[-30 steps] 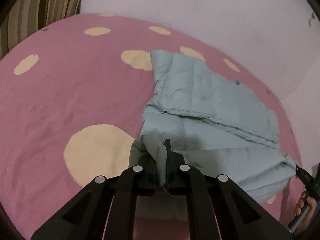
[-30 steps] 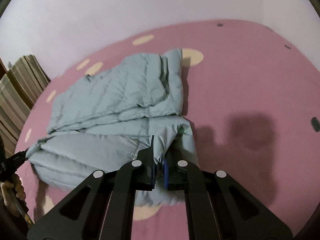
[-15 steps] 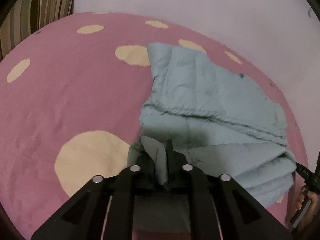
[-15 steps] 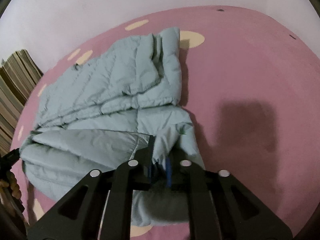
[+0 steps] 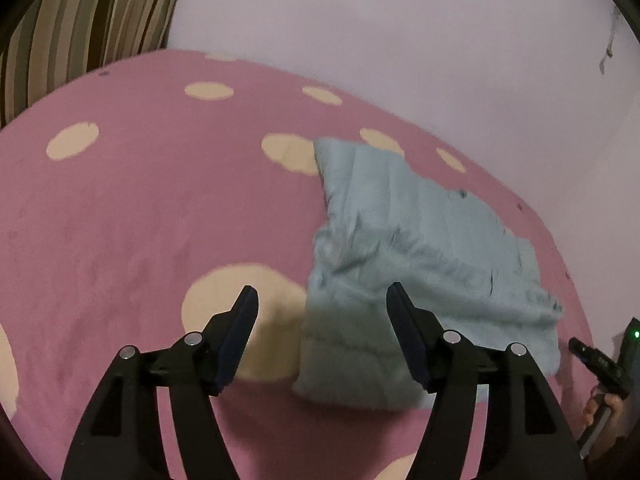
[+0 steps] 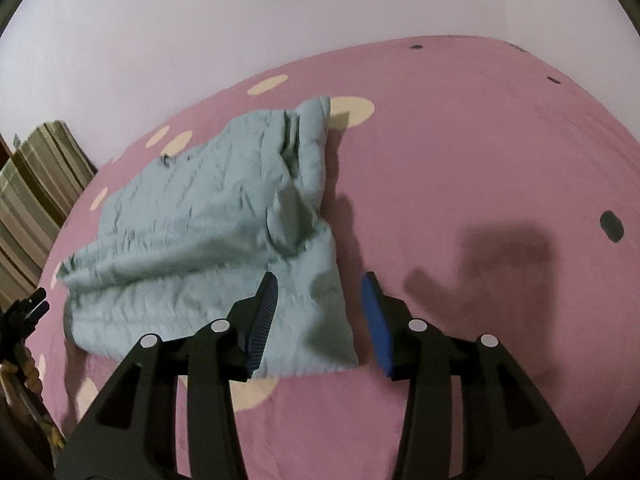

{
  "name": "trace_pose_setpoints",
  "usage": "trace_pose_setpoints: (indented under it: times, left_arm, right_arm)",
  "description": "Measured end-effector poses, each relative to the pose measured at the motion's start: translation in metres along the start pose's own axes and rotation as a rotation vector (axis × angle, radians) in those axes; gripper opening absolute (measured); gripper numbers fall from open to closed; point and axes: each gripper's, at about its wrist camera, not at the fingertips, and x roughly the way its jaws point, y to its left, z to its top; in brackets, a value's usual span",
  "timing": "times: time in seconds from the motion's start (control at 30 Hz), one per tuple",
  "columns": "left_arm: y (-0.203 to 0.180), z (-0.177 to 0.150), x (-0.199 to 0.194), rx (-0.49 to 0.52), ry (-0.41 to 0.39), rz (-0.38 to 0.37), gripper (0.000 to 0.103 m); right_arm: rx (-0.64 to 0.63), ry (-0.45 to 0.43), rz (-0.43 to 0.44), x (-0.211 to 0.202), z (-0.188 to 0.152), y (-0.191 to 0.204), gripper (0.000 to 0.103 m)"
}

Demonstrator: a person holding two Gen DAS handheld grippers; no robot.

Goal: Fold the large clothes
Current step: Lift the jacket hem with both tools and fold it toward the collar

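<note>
A pale blue-green quilted jacket lies folded in layers on the pink spotted bed cover. In the left wrist view my left gripper hovers over the jacket's near left corner, its jaws opening, with nothing pressed between the pads. The right wrist view shows the same jacket spread to the left. My right gripper hangs above its near right corner, jaws opening, the cloth lying free below them. The right gripper's tip and a hand show at the left view's right edge.
A striped cushion stands at the far left corner of the bed, against a pale wall. The bed cover stretches bare to the right of the jacket. The left gripper's tip shows at the right view's left edge.
Both grippers were shut on the jacket's near corners. They have let go and pulled back, their jaws now apart. The released edge has dropped flat onto the folded jacket.
</note>
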Motion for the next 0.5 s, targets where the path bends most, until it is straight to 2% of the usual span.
trace_pose_setpoints:
  times: [0.23,0.3,0.37,0.5]
  left_arm:
    - [-0.008,0.005,0.023,0.088,0.048,0.001,0.066]
    - [-0.01,0.01,0.029,0.113,0.058,-0.004,0.066]
    - [-0.014,0.016,0.04,0.132,0.078,-0.02,0.066]
    - [-0.021,0.024,0.06,0.165,0.14,-0.055,0.066]
  right_arm:
    - [-0.06,0.012,0.032,0.017,0.01,0.013,0.045]
    - [-0.085,0.016,0.036,0.026,0.018,0.017,0.048]
    - [-0.11,0.018,0.043,0.035,0.026,0.021,0.054]
    - [-0.143,0.043,0.054,0.053,0.037,0.026,0.055]
